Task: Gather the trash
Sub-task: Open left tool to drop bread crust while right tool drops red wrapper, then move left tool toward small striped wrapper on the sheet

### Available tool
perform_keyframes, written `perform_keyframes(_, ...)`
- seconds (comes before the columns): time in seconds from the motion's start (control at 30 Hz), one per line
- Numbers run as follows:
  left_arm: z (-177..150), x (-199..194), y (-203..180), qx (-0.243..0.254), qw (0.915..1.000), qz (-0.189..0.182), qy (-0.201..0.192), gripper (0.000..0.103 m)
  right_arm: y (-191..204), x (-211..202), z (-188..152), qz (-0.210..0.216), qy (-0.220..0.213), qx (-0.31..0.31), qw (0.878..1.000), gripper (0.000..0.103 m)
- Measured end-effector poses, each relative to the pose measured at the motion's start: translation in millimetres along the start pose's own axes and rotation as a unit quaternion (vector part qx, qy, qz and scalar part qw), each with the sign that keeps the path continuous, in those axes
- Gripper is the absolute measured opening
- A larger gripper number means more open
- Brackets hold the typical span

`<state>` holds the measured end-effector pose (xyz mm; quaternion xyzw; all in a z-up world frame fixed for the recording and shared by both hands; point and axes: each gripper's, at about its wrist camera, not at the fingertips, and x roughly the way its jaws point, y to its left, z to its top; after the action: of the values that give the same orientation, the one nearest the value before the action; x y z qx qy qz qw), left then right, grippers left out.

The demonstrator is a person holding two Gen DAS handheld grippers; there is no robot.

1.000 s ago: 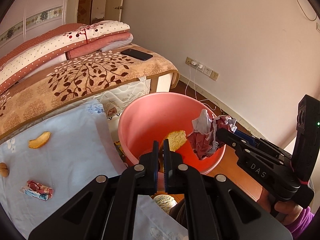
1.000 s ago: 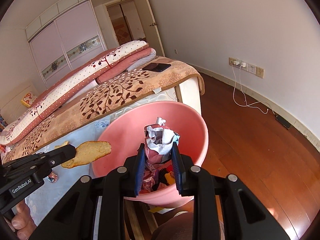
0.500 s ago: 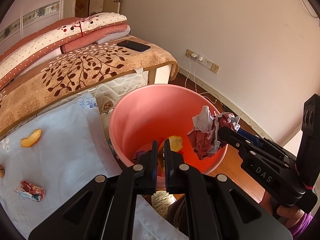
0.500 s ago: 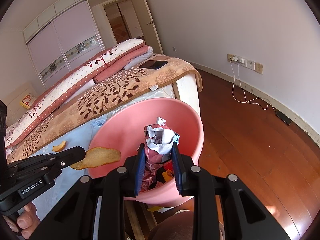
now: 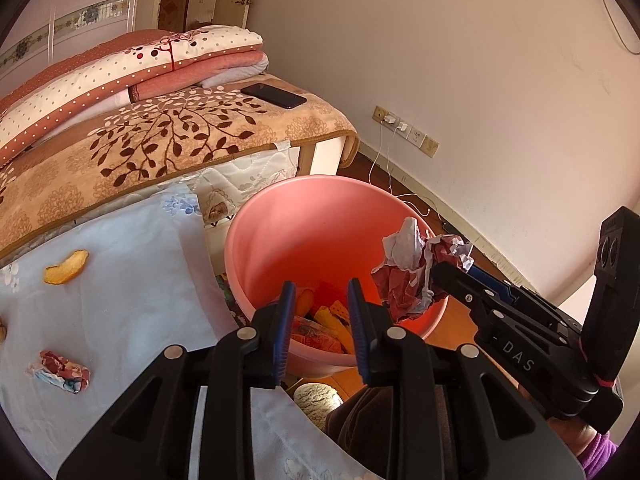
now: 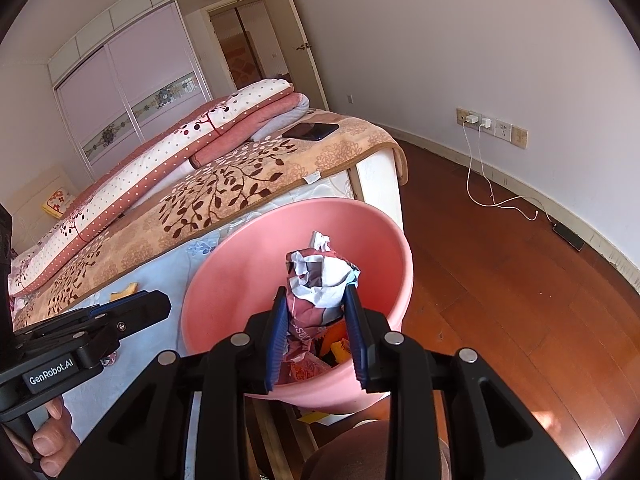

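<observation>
Bedroom, wood floor [image 6: 500, 300]. Pink bin [image 5: 280, 240] beside bed [image 5: 180, 140]. Left gripper [image 5: 322, 308] jaws spread, empty. Right gripper [image 6: 316, 316] pinching wrapper [image 6: 320, 276] over bin.

Black hand-held gripper [image 5: 322, 292] w/ blue pads, silver screws, "DAS" marking, purple sleeve [image 5: 600, 452], bare skin

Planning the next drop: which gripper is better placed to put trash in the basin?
Right. The right gripper holds the crumpled wrapper over the pink basin; the left gripper is open and empty.
</observation>
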<state>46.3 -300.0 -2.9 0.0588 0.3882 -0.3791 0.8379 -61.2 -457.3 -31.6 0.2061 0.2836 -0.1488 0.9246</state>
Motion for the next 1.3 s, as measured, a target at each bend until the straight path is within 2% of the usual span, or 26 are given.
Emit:
perform_keyframes(0.13, -0.8, -4.4, 1.4, -0.004, 1.0000, 0.000, -0.002, 0.027, 3.7, -2.6, 0.2, -0.001, -0.001, -0.002, 1.000, 0.030)
perform_keyframes(0.33, -2.2, -13.1, 4.7, -0.009, 0.9999, -0.001, -0.009, 0.027, 9.5, -7.6, 2.6, -0.002, -0.009, -0.008, 1.000, 0.038)
perform_keyframes(0.5, -5.4, -23.0, 10.3, -0.019, 0.9997, 0.003, -0.015, 0.027, 15.3, -13.4, 3.9, 0.007, -0.015, -0.012, 1.000, 0.038)
perform_keyframes(0.83, -26.2, -48.2, 39.0, -0.065, 0.9970, 0.040, -0.015, 0.027, 42.5, -21.2, -5.6, 0.043, -0.008, -0.037, 0.998, 0.038)
perform_keyframes(1.1, -52.1, -73.5, 78.3, -0.123, 0.9887, 0.086, -0.009, 0.027, 77.0, -20.7, -24.1, 0.088, 0.016, -0.059, 0.994, 0.038)
perform_keyframes(1.3, -74.2, -90.9, 120.1, -0.197, 0.9732, 0.118, -0.003, 0.027, 102.0, -19.9, -38.5, 0.119, 0.030, -0.085, 0.989, 0.039)
